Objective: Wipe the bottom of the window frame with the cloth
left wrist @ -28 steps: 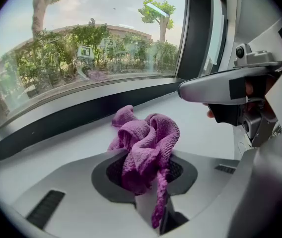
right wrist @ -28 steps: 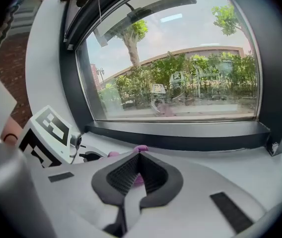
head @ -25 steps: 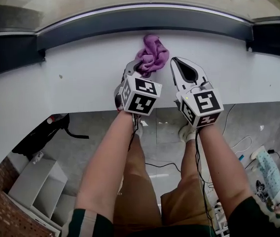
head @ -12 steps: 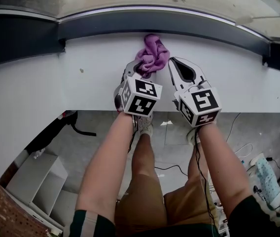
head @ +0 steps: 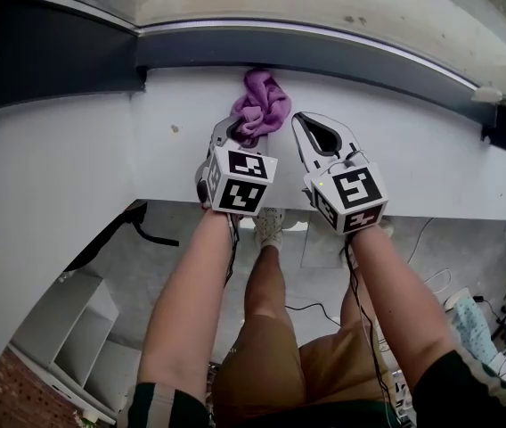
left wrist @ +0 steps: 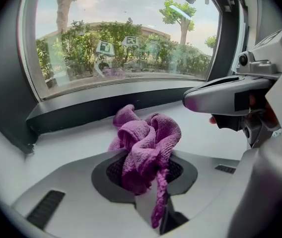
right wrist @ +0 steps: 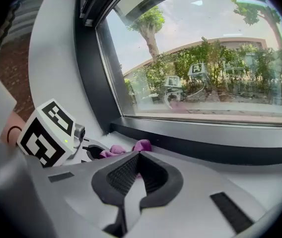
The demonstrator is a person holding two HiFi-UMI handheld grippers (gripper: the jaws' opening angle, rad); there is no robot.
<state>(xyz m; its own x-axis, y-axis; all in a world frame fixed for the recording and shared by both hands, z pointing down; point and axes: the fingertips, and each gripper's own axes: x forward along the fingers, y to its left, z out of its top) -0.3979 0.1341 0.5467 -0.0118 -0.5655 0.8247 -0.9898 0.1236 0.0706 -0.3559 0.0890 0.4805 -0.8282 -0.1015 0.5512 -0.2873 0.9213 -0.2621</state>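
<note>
Head view: we see the left hand-held gripper [head: 240, 132] clenched on the purple cloth [head: 262, 103]. The bunched top of the cloth touches the dark bottom of the window frame [head: 342, 50] where it meets the white sill [head: 431, 159]. The right hand-held gripper [head: 306, 130] lies just beside it, carrying nothing. We judge the wipe to be barely begun: the cloth meets the frame at one spot near the middle, and long stretches run on to either side. A small speck [head: 175, 128] shows on the sill to the left.

Left gripper view: the jaws pinch the cloth [left wrist: 143, 150] low down, and its folds stand up just in front of the frame.

Right gripper view: the jaws are closed together on nothing, with the cloth [right wrist: 142, 146] peeping out beyond them.

We find no brand or legible writing in any view, only black-and-white square markers on each cube [head: 238, 182].
</note>
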